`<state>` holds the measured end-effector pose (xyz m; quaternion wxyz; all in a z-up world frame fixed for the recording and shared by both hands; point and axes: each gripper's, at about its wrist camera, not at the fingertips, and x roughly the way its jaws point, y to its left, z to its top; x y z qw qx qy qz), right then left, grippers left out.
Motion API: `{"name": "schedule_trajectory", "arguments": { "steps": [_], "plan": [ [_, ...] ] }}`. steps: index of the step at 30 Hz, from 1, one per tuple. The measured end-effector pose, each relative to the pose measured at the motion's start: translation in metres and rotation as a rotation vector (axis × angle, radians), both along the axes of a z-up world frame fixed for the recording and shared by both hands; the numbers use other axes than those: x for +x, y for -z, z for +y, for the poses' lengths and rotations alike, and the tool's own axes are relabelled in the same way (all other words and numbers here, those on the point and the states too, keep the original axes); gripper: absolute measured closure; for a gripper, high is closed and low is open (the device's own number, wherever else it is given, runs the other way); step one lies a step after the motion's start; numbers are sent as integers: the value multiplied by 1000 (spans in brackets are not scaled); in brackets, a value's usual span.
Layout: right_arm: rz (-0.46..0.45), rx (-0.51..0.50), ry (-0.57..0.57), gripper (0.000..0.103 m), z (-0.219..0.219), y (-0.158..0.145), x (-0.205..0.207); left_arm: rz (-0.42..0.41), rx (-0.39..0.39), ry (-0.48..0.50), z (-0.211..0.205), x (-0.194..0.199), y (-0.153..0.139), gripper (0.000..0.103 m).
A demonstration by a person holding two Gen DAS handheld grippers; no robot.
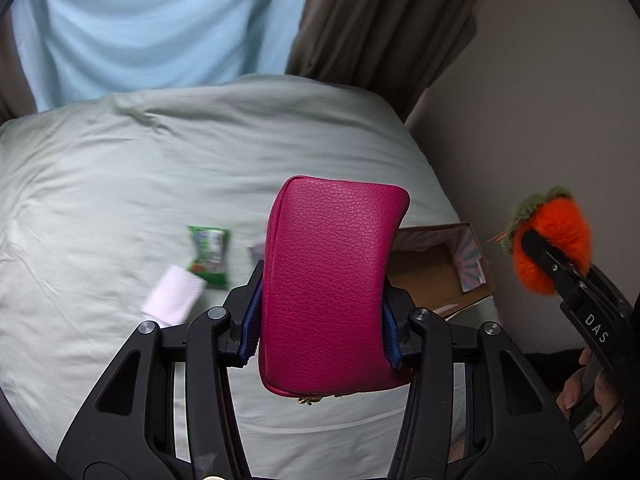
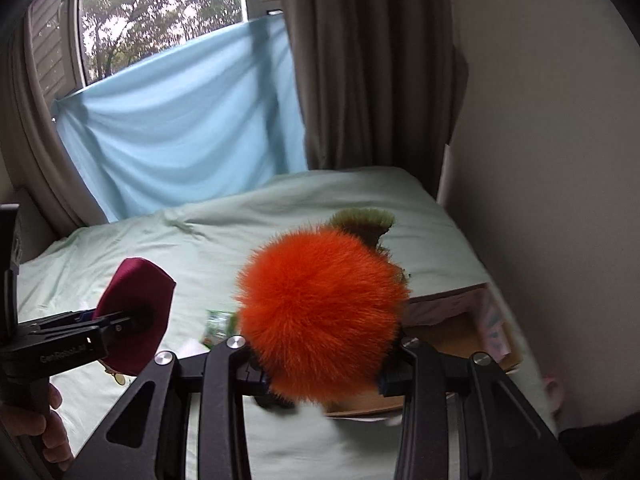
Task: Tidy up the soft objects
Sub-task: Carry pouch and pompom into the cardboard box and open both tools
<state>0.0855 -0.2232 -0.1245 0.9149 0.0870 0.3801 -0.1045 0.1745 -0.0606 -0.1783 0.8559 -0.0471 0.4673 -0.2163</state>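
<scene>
My left gripper [image 1: 320,320] is shut on a magenta leather pouch [image 1: 332,280], held upright above the bed; the pouch also shows in the right wrist view [image 2: 134,316]. My right gripper [image 2: 322,376] is shut on a fluffy orange plush with a green top [image 2: 320,312], held in the air near the wall; the plush also shows in the left wrist view [image 1: 556,244]. An open cardboard box [image 1: 436,268] lies on the bed's right edge, behind the pouch, and shows below the plush in the right wrist view [image 2: 460,336].
On the pale green bed sheet [image 1: 120,184] lie a green snack packet [image 1: 210,254] and a pink comb-like item [image 1: 172,296]. A beige wall [image 1: 540,100] stands to the right. Brown curtains [image 2: 360,60] and a light blue cloth [image 2: 180,120] hang behind the bed.
</scene>
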Motion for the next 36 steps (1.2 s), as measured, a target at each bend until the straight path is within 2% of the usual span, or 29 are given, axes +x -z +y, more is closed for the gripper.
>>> {"name": "schedule_trajectory", "arguments": {
  "steps": [4,8,11,18,22,27,31,32,33,34,35,36],
  "plan": [
    [49,-13,-23,69,-50,16,-2,26,13,-18,-58,1,14,59],
    [112,-11,-47,69,-99,39,5,91,9,-36,-114,8,39,59],
    [170,12,-64,69,-131,63,16,122,42,-32,-150,14,59,59],
    [335,77,-86,70,-173,126,49,218,135,15,-223,36,120,59],
    [435,129,-85,69,-194,170,72,275,201,33,-251,49,162,59],
    [543,196,-86,69,-204,222,90,362,253,31,-266,62,211,59],
    [577,241,-88,68,-206,244,95,363,313,70,-276,61,227,59],
    [586,250,-84,62,-206,248,96,359,320,79,-278,60,226,56],
    [589,252,-79,60,-206,251,98,336,361,85,-282,58,224,46],
    [588,250,-74,53,-207,253,100,325,383,88,-285,57,223,33],
    [583,245,-64,32,-208,254,103,308,413,97,-287,54,219,2],
    [573,259,-65,19,-210,255,105,294,415,105,-287,52,216,1]
  ]
}}
